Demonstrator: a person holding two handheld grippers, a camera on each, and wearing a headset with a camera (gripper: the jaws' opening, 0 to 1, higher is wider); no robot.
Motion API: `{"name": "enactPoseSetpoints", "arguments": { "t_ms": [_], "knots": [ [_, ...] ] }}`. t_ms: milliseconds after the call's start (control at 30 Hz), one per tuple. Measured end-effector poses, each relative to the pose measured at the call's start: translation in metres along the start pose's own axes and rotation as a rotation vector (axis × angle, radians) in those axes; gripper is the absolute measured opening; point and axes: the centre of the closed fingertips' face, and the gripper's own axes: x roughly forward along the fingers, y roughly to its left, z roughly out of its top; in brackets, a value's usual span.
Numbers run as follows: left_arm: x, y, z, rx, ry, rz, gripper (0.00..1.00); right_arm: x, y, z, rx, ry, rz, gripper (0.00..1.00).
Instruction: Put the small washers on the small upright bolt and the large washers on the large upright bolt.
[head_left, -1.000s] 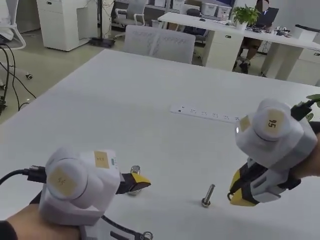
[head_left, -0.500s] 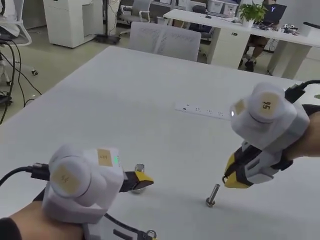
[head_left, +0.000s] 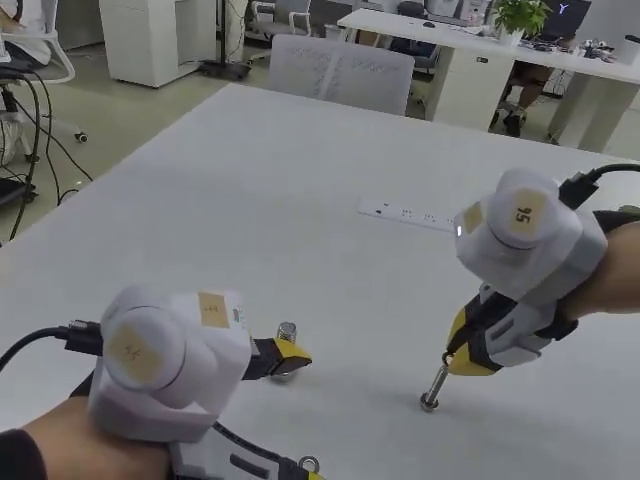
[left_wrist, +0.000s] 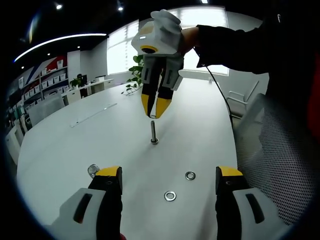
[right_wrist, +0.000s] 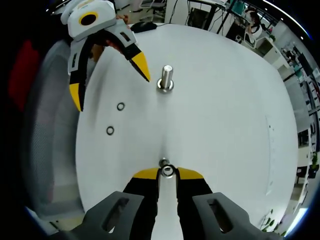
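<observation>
Above small bolt (head_left: 434, 386), right gripper (head_left: 458, 364) pinching washer (right_wrist: 167, 171)

The right gripper (right_wrist: 167, 175) pinches a small washer (right_wrist: 168, 171) between its yellow tips, just over the top of the thin bolt (right_wrist: 163, 162). Farther across the white desk (right_wrist: 225, 100) stands the thick bolt (right_wrist: 165, 79), beside the left gripper (right_wrist: 111, 90) with its jaws spread. Two loose washers (right_wrist: 120, 106) lie nearby.

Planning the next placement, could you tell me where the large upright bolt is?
In the head view, the large upright bolt stands left of centre, beside the open left gripper.
</observation>
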Motion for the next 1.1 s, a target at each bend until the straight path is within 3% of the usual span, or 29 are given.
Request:
{"name": "enactPoseSetpoints", "arguments": {
  "t_ms": [1100],
  "knots": [
    [0.002, -0.001, -0.004, -0.015, 0.008, -0.001, 0.76, 0.028, -0.001, -0.009, 0.018, 0.005, 0.046, 0.14]
  ]
}}
